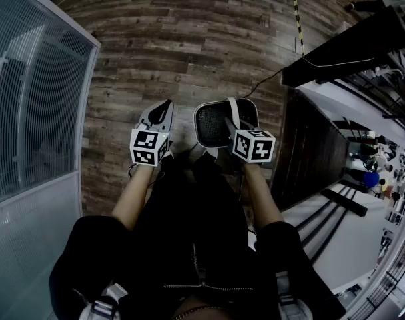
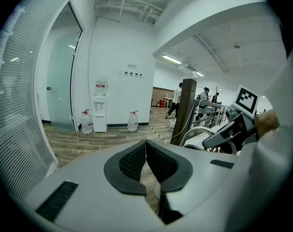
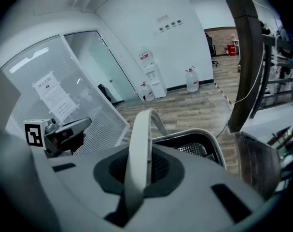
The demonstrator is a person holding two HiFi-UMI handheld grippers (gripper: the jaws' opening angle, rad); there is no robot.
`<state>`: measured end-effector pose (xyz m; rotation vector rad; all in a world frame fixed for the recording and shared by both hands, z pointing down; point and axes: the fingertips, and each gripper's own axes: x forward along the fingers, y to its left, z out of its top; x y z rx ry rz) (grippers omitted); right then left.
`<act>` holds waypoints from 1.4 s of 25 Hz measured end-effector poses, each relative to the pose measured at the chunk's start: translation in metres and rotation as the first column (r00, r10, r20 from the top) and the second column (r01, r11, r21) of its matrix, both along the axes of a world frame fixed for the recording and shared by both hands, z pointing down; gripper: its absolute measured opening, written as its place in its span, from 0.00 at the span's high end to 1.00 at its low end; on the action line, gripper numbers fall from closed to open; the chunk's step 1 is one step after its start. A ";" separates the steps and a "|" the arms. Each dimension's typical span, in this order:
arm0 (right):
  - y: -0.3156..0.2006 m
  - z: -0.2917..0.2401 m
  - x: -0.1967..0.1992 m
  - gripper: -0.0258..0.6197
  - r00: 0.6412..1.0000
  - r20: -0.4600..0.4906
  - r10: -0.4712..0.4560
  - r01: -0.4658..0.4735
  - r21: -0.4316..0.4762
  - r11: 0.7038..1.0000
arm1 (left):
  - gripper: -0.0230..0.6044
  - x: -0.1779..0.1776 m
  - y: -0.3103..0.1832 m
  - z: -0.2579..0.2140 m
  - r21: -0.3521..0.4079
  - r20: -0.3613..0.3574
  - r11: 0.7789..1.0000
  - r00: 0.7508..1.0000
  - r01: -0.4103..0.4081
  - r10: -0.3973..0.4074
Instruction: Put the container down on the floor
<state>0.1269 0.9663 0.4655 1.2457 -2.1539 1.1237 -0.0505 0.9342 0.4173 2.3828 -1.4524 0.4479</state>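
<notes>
Over the wooden floor, in front of the person's legs, the container is hanging by its white handle. It is a black mesh basket with a white rim.

- Right tongs: pinching the handle, which is standing upright between the pads. The right forearm is reaching forward from the body, with the tongs tilting steeply down.
- Left tongs: pressed together on nothing, pads meeting at their tips. They are sitting just left of the container, apart from it, and tilting down less steeply. The left forearm is running parallel to the right one.

Room around the container:
- Ahead of it, bare planks are lying open, with only a thin cable trailing across the floor at the right.
- Left of it, a glass partition with blinds is closing off that side, well apart.
- Right of it, a dark desk is running close by, with its near edge beside the right forearm.
</notes>
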 end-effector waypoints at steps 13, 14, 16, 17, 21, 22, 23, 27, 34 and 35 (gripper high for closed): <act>-0.041 -0.011 0.090 0.91 0.993 0.027 0.114 -0.114 0.027 0.993 | 0.94 0.042 -0.043 -0.006 0.017 0.015 0.999 0.999 -0.028 0.028; -0.044 -0.013 0.094 0.91 0.993 0.030 0.116 -0.117 0.031 0.993 | 0.94 0.040 -0.046 -0.007 0.022 0.016 0.999 1.000 -0.023 0.022; -0.053 -0.019 0.100 0.91 0.993 0.033 0.114 -0.116 0.042 0.992 | 0.94 0.039 -0.053 -0.010 0.034 0.014 0.999 1.000 -0.009 0.008; -0.057 -0.021 0.102 0.91 0.993 0.036 0.112 -0.114 0.049 0.992 | 0.94 0.040 -0.056 -0.011 0.036 0.011 0.999 1.000 -0.003 0.003; -0.068 -0.028 0.102 0.91 0.991 0.056 0.119 -0.123 0.064 0.990 | 0.94 0.045 -0.068 -0.012 0.041 0.011 0.999 1.000 0.005 -0.006; -0.071 -0.027 0.101 0.91 0.991 0.060 0.122 -0.126 0.063 0.990 | 0.94 0.047 -0.072 -0.012 0.044 0.016 0.999 1.000 0.009 -0.009; -0.074 -0.027 0.100 0.91 0.990 0.063 0.123 -0.127 0.059 0.990 | 0.94 0.048 -0.076 -0.012 0.048 0.024 0.999 1.000 0.014 -0.015; -0.099 -0.020 0.096 0.91 0.990 0.059 0.124 -0.126 0.028 0.992 | 0.94 0.056 -0.108 -0.015 0.077 0.025 0.997 0.999 0.022 -0.024; -0.173 0.002 0.063 0.91 0.988 0.052 0.145 -0.144 -0.027 0.989 | 0.94 0.045 -0.196 -0.004 0.103 0.058 0.994 0.998 -0.031 0.025; -0.186 0.005 0.058 0.91 0.986 0.052 0.158 -0.156 -0.038 0.987 | 0.94 0.039 -0.211 -0.002 0.101 0.069 0.994 0.997 -0.037 0.030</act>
